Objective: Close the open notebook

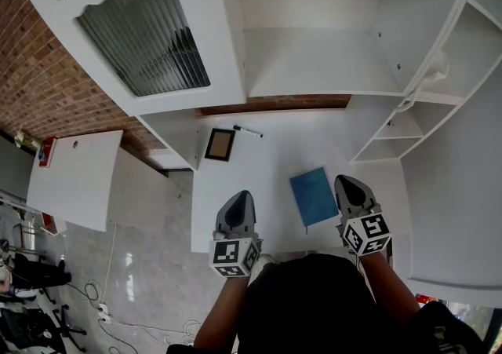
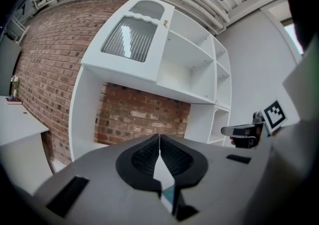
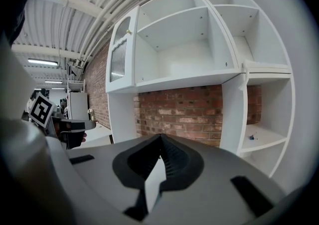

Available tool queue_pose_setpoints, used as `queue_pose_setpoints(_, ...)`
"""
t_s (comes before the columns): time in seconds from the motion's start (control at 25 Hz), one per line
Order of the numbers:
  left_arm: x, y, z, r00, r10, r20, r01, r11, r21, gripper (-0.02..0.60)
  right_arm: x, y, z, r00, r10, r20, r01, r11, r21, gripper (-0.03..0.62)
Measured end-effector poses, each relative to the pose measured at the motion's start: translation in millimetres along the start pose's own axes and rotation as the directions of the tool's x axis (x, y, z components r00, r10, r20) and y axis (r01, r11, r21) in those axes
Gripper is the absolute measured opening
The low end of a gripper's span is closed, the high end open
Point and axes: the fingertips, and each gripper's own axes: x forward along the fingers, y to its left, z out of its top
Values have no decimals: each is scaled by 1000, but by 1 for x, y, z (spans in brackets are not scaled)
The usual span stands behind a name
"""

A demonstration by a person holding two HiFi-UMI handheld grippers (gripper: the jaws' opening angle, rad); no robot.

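Blue notebook (image 1: 314, 195) flat on the white tabletop (image 1: 267, 164), cover up, closed. Lies between the two grippers, nearer to the right one. Left hand-held gripper (image 1: 241, 199) clenched, jaws pressed together, nothing between them; hangs over the front part of the tabletop. Right hand-held gripper (image 1: 346, 182) clenched too, empty, just beside the notebook's right edge. Further back, a small dark picture frame (image 1: 220, 144) and a pen (image 1: 248, 132).

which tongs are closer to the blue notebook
Right. The right tongs sit off the right edge of the blue notebook; the left tongs are farther off to its left.
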Motion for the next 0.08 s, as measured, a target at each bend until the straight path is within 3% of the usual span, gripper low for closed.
queue_pose_setpoints(0.08, 6, -4, 2, 1000, -2, -1, 2, 1000, 4, 9, 2, -6, 1, 1000, 3, -3, -3, 1000, 0, 0)
